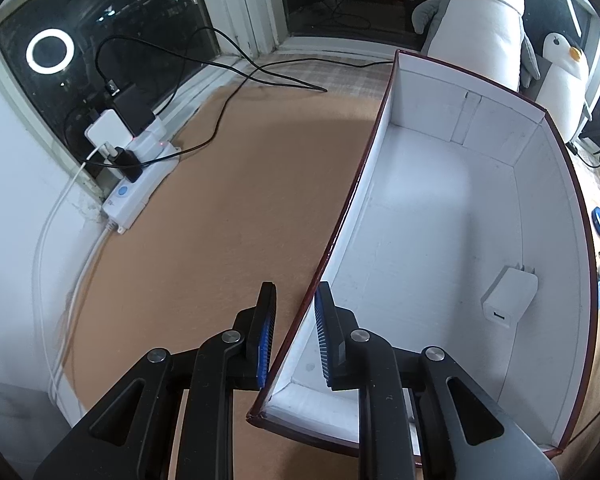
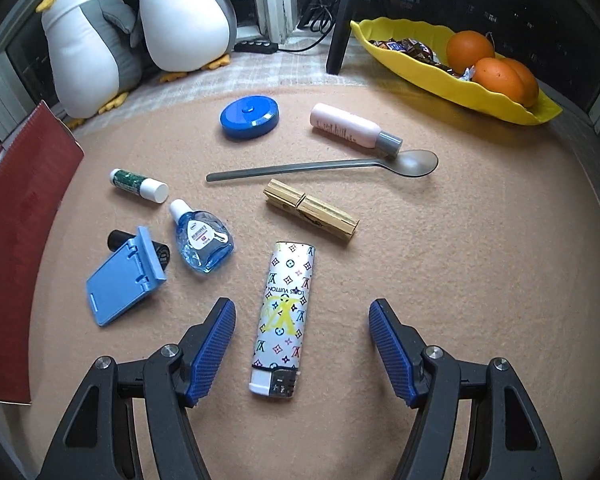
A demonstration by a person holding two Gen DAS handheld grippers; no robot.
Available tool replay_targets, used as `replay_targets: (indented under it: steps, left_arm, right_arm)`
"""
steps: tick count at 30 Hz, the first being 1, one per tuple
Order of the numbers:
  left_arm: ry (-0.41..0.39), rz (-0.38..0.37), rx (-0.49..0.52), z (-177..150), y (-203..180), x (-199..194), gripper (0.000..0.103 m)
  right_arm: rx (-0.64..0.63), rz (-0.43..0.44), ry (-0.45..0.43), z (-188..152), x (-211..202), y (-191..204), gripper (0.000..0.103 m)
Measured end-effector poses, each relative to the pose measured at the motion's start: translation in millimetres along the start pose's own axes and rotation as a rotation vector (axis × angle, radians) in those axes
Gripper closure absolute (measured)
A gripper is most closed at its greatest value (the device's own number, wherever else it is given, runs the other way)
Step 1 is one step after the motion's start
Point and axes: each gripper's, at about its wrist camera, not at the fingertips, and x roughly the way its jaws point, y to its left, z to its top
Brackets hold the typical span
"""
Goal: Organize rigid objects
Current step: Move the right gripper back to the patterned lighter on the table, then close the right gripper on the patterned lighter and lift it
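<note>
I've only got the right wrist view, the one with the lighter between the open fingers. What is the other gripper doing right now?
Observer: The left gripper is clamped on the near side wall of the box, one finger outside, one inside.
Operator: Is anything in that box yet?
Observer: One thing: a white charger lies on the box floor toward its right wall.
Operator: Anything left of the box?
Observer: A white power strip with plugs in it sits against the window, with black cables trailing over the mat.
</note>
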Motion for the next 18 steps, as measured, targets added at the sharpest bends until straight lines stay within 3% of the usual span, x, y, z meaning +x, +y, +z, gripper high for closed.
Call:
replay_targets:
  steps: [8,15,18]
  left_arm:
    - [0.0,-0.003,-0.001,-0.2,0.7,0.3,0.085]
    - [-0.002,-0.012,-0.006,-0.6,2.0,1.1,0.085]
    - [-0.004,-0.019,-0.01,-1.0,2.4,1.1,0.085]
  right_arm:
    - [-0.025,-0.022,0.005,5.1,5.2,3.9,0.051]
    - [-0.036,-0.022,0.008,2.9,2.2,7.0,0.081]
    - [-0.038,-0.023,0.008,1.3,1.2,7.2,0.082]
